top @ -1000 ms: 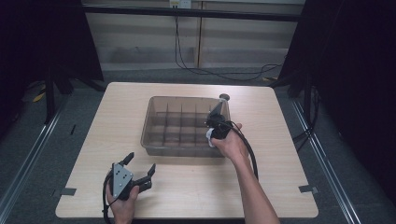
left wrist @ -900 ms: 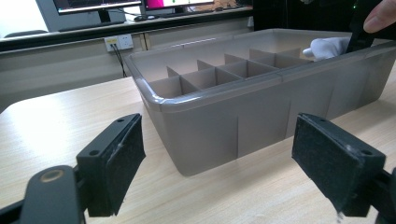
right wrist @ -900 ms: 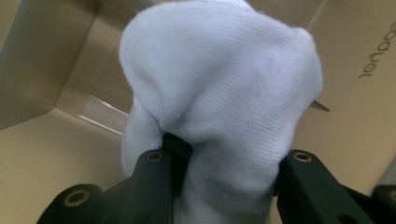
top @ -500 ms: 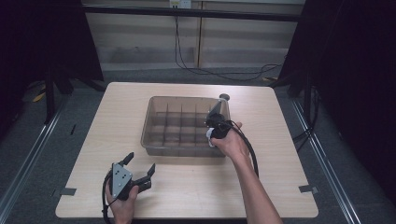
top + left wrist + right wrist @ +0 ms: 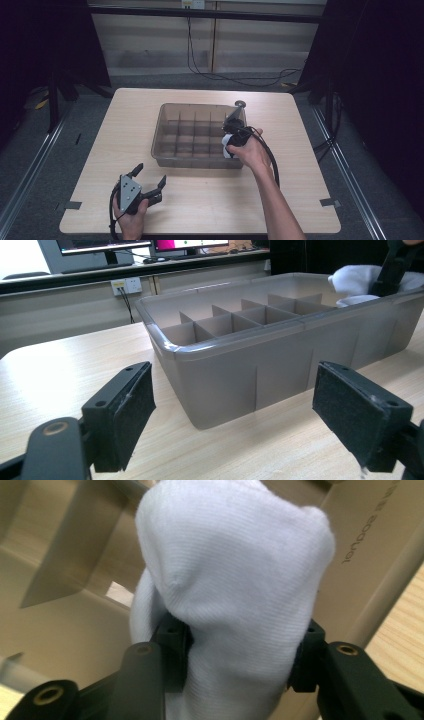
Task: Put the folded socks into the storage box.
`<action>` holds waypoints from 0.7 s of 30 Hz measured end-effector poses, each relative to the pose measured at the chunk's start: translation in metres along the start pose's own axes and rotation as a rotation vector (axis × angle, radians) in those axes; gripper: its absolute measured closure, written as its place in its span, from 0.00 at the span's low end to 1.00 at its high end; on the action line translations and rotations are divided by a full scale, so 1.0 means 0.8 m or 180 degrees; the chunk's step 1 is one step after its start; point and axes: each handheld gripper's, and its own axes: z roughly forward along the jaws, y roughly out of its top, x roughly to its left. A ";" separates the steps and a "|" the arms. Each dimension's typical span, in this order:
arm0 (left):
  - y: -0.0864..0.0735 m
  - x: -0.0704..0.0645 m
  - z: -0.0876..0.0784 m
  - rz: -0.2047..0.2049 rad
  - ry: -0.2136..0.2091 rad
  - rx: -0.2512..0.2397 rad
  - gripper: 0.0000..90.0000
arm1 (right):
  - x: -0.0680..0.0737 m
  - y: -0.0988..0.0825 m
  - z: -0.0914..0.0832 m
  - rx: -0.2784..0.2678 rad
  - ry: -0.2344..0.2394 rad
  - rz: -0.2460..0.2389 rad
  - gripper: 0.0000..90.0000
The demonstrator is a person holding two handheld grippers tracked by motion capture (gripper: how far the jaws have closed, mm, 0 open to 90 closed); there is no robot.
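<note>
White rolled sock (image 5: 225, 595) sits right between the right gripper's (image 5: 231, 131) jaws, which have just been opening around it, over the divided bin's (image 5: 165, 150) right-edge compartments, while the left gripper (image 5: 150, 184) idles wide open near the tabletop's (image 5: 300, 190) front edge.

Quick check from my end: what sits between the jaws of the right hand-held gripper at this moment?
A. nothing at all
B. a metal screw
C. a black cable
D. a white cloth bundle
D. The right gripper view shows a white cloth bundle between the jaws of the right hand-held gripper, which have just been opening, over the grey divided bin.
</note>
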 end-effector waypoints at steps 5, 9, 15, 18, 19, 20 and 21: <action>0.000 0.000 0.000 0.0018 0.0022 0.0007 0.18 | -0.003 -0.001 -0.012 -0.0107 0.0162 0.0011 0.47; 0.000 0.000 -0.001 0.0007 0.0021 -0.0010 0.18 | -0.003 0.001 -0.016 -0.0096 0.0189 -0.0002 0.43; 0.000 0.000 -0.001 0.0016 0.0017 -0.0002 0.18 | -0.006 -0.002 -0.032 -0.0226 0.0192 0.0030 0.37; 0.000 0.000 0.000 0.0020 0.0014 0.0004 0.18 | -0.010 -0.004 -0.044 -0.0321 0.0182 0.0062 0.37; 0.000 0.000 0.000 0.0021 0.0021 0.0003 0.18 | -0.012 -0.004 -0.048 -0.0373 0.0203 0.0084 0.40; 0.000 -0.001 0.000 0.0023 0.0022 0.0004 0.18 | -0.013 -0.004 -0.050 -0.0409 0.0227 0.0078 0.44; 0.000 -0.001 0.000 0.0026 0.0018 0.0002 0.18 | -0.013 -0.004 -0.052 -0.0446 0.0291 0.0068 0.44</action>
